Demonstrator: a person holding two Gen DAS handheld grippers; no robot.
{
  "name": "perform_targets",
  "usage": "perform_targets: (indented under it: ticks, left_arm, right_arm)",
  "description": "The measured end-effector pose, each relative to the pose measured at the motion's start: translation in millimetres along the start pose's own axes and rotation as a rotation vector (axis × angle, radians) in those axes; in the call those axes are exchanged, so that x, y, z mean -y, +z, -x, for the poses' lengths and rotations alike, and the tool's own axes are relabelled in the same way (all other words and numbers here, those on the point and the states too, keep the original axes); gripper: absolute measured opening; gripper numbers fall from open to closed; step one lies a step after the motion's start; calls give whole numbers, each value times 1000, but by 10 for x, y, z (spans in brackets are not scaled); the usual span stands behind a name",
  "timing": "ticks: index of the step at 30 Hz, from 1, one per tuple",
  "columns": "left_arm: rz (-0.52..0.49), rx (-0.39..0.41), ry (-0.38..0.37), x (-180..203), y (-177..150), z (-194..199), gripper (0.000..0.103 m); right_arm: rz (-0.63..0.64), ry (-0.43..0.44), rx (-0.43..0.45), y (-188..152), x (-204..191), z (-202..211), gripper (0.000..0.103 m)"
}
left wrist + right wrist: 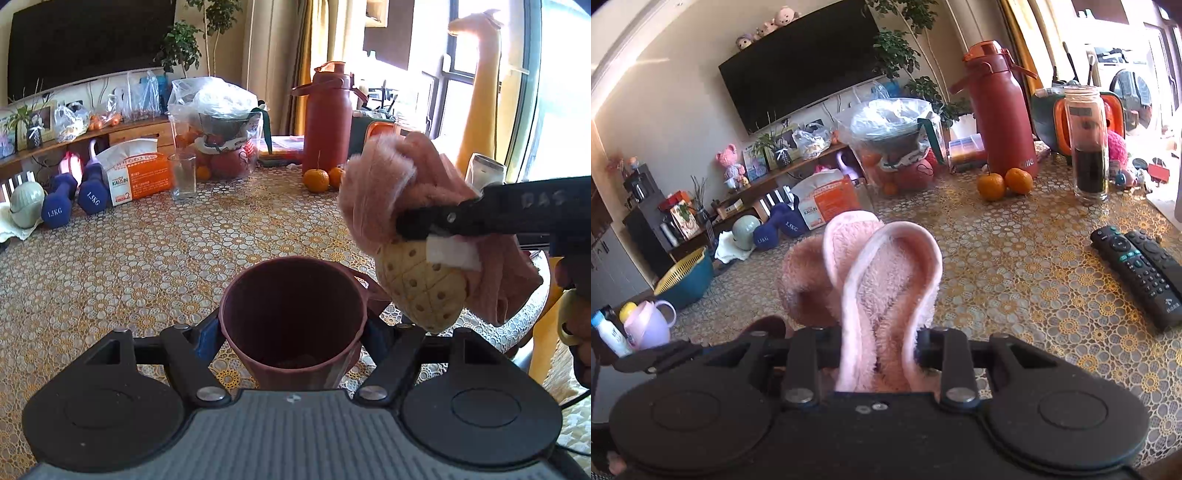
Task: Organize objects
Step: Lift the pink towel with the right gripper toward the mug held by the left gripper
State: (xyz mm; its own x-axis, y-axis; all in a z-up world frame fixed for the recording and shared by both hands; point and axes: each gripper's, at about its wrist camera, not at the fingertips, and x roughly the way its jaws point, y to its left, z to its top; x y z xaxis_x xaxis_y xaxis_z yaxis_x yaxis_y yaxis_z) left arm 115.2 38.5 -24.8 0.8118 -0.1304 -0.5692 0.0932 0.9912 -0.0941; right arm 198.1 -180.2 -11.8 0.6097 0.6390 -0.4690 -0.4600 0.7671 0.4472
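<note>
My left gripper is shut on a dark red plastic cup and holds it upright just above the table, mouth open toward me. My right gripper is shut on a pair of pink fluffy slippers, folded sole to sole. In the left wrist view the slippers hang to the right of and above the cup, cream dotted sole down, with the right gripper's black finger across them. The cup's rim shows dimly at the lower left of the right wrist view.
The table carries a gold floral cloth. On it stand a red thermos, two oranges, a glass, a tissue box, blue dumbbells, two remotes, a dark jar and a blue basin.
</note>
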Motion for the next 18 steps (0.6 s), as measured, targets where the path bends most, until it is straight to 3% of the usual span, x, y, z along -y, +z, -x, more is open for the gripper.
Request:
perform_targets:
  ticks: [2, 3, 6, 13, 18]
  left_arm:
    - [41, -1, -13, -76, -2, 13, 75]
    - [60, -4, -20, -109, 0, 12, 75]
    - [103, -6, -22, -177, 1, 20, 75]
    - [213, -22, -61, -381, 0, 31, 75]
    - [247, -23, -78, -459, -9, 18, 75]
  right_arm:
    - [-50, 109, 20, 35, -58, 60, 29]
    - [-42, 121, 19, 42, -133, 52, 29]
    - [27, 90, 14, 22, -287, -38, 30]
    - [-6, -44, -22, 85, -87, -203, 29]
    - [-12, 101, 6, 187, -258, -104, 29]
